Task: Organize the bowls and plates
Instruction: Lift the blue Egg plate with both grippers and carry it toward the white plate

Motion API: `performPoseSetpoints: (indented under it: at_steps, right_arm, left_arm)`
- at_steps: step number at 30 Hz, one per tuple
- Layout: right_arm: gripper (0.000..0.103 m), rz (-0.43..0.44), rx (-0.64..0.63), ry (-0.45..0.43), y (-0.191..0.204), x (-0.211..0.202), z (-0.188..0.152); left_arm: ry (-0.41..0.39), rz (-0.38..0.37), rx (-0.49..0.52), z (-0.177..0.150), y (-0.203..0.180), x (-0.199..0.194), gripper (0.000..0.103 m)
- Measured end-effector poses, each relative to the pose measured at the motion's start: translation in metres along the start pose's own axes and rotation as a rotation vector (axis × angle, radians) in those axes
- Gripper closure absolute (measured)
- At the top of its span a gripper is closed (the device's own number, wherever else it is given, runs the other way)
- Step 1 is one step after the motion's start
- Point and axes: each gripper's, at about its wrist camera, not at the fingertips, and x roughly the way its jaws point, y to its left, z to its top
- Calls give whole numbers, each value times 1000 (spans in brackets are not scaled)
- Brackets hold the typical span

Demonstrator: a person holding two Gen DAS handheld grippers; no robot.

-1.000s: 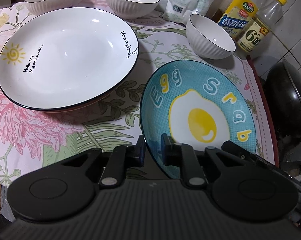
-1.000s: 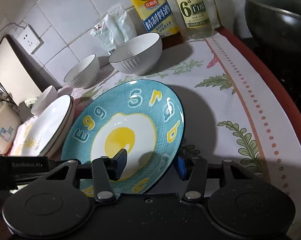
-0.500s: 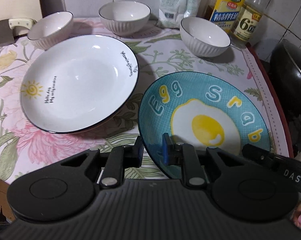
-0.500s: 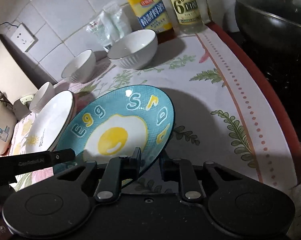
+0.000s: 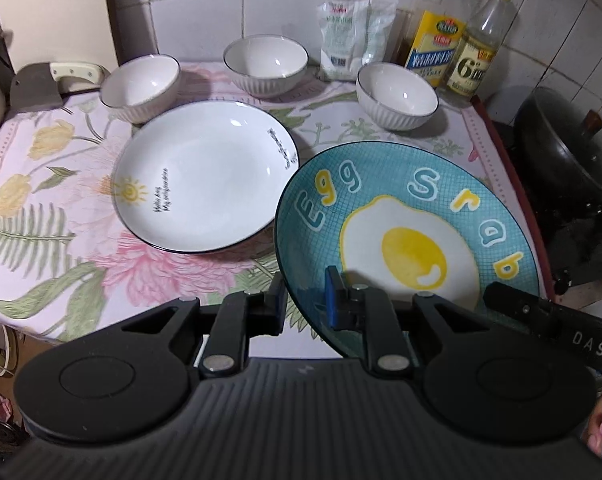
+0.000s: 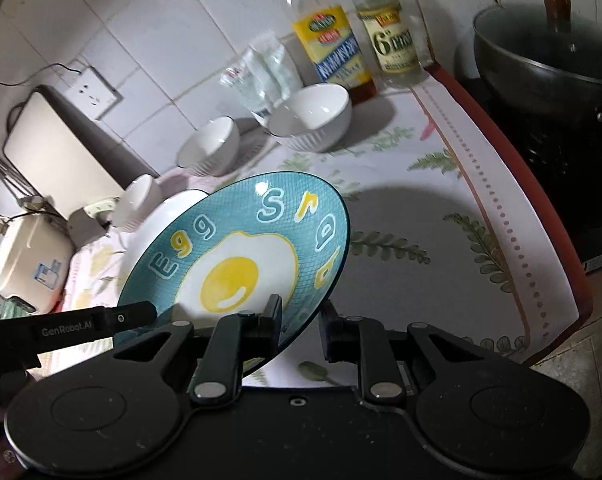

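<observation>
Lifted since the earlier frame, blue egg plate (image 5: 405, 216) now tilts clear of the floral worktop (image 5: 61, 216), beside the white plate (image 5: 205, 176); left tool (image 5: 305, 300) and right tool (image 6: 300, 325) both clamp its near rim

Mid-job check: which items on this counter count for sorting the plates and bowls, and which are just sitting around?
For the job:
- blue egg plate, held by both grippers
- white plate
- three white bowls

Just lying about:
- two bottles
- white packet
- lidded black pot
- cleaver
</observation>
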Motion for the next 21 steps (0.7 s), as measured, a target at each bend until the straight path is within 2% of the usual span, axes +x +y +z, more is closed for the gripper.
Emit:
performPoseSetpoints:
  at_steps: [10,15,21]
  right_arm:
    - [79,28,-58,-1,45,-25,10]
    - [79,27,-102,5,68,-23,14]
    - [79,52,-153,3,94,-16,23]
  left_arm:
    - [-72,17,-19,-1,25,-45,86]
    - [-96,40,-19,2,38,-58,86]
    - [-117,29,-69,12,67,-65,85]
